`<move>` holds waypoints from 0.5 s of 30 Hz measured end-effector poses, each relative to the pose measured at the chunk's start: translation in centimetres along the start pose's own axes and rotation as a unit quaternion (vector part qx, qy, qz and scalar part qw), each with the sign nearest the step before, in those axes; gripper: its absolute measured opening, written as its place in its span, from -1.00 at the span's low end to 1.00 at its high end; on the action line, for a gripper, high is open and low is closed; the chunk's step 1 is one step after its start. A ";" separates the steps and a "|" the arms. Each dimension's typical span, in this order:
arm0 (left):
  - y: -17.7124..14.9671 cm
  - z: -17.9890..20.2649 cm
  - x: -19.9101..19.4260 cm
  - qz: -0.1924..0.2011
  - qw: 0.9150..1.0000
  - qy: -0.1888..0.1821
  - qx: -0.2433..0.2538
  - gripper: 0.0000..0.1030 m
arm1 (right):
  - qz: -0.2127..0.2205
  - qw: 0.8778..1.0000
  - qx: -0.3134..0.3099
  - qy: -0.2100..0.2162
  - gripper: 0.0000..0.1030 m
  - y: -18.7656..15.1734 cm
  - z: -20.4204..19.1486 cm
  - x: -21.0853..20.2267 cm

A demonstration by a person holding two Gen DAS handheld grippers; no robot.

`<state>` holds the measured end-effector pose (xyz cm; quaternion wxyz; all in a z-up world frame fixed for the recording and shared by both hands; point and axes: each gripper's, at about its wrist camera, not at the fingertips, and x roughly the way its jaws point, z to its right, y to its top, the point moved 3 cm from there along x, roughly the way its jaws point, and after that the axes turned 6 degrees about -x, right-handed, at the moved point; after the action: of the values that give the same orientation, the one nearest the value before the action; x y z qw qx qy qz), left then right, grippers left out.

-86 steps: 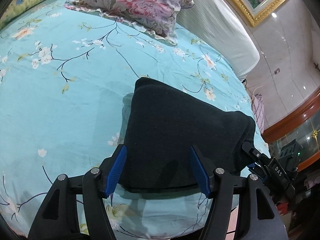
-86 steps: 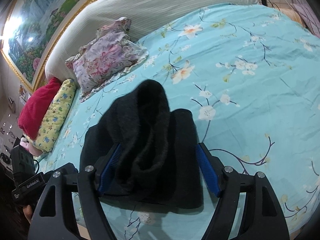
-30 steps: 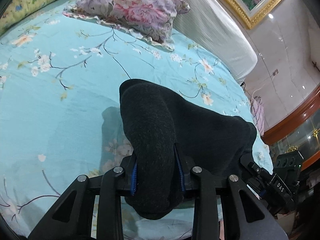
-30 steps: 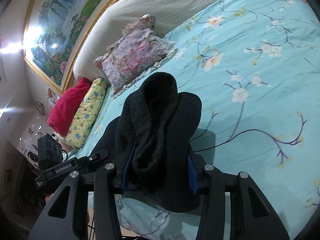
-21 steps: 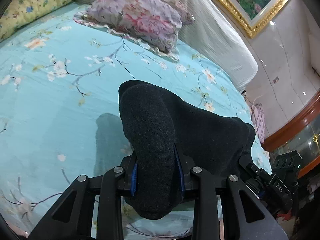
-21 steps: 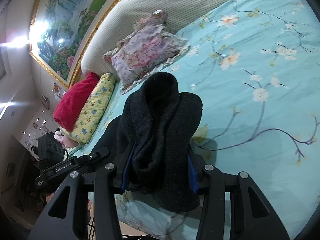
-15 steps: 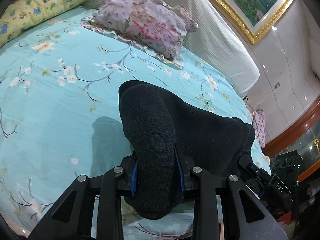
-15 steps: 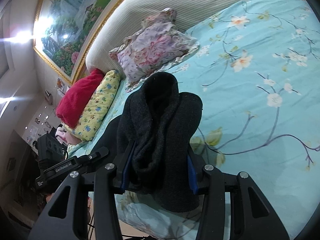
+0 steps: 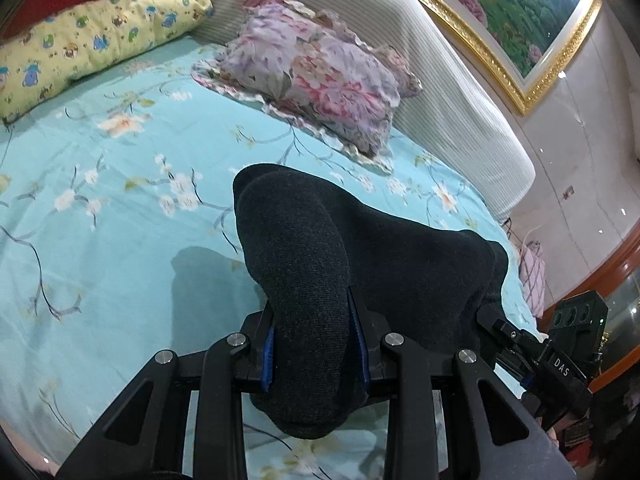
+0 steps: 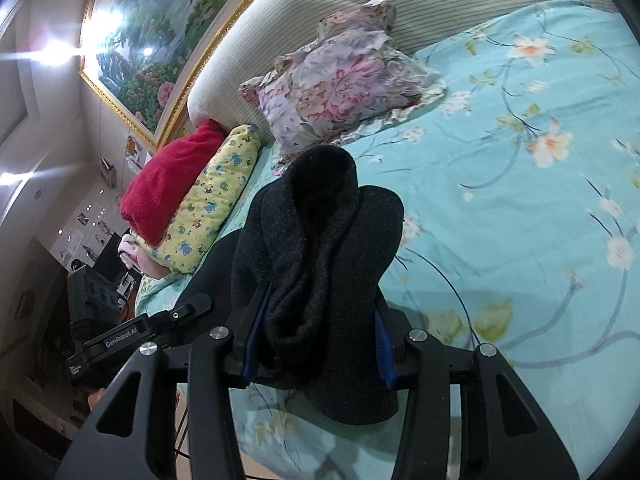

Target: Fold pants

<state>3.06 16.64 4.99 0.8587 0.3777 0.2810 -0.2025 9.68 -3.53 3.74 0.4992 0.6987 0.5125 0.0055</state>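
Note:
The folded black pants (image 9: 360, 264) hang between both grippers, lifted off the turquoise floral bedsheet (image 9: 100, 240). My left gripper (image 9: 314, 348) is shut on one thick bunched end, blue pads pressing its sides. My right gripper (image 10: 318, 344) is shut on the other bunched end of the pants (image 10: 320, 248), which bulges up above the fingers. In the left wrist view the right gripper (image 9: 536, 356) shows at the pants' far right end. In the right wrist view the left gripper (image 10: 136, 328) shows at the lower left. The pants cast a shadow on the sheet.
A floral pillow (image 9: 316, 76) lies against the striped headboard (image 9: 440, 64). A yellow patterned pillow (image 9: 88, 44) and a red cushion (image 10: 172, 180) lie at the bed's left end. A gold-framed painting (image 10: 160, 32) hangs above. The near bed edge runs below the grippers.
Both grippers were open around the pants lying on the bed, then shut on them. Over the last second both have carried the pants up and toward the pillows, which now look closer.

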 end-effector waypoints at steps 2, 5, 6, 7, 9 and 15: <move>0.9 -0.3 0.2 0.005 1.000 0.005 0.000 -0.41 | -0.005 1.000 -0.006 0.002 -0.08 0.8 -0.2 1.2; 2.3 -0.8 0.6 0.012 1.000 0.014 -0.001 -0.41 | -0.010 1.000 -0.015 0.003 -0.08 1.9 -0.4 2.7; 2.8 -0.9 0.8 0.014 1.000 0.017 0.000 -0.41 | -0.013 1.000 -0.017 0.004 -0.08 2.2 -0.5 3.2; 3.5 -1.1 1.1 0.018 1.000 0.021 0.001 -0.41 | -0.014 1.000 -0.019 0.005 -0.08 2.8 -0.5 4.0; 4.3 -1.5 1.5 0.022 0.999 0.027 0.000 -0.41 | -0.016 1.000 -0.019 0.009 -0.08 3.6 -0.4 5.0; 7.2 -2.7 3.0 0.034 0.998 0.045 -0.003 -0.41 | -0.027 0.999 -0.015 0.018 -0.08 5.8 -0.2 8.7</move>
<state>8.53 22.84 5.40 0.8525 0.3936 0.3072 -0.1550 17.83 3.04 3.53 0.5003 0.6768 0.5399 0.0123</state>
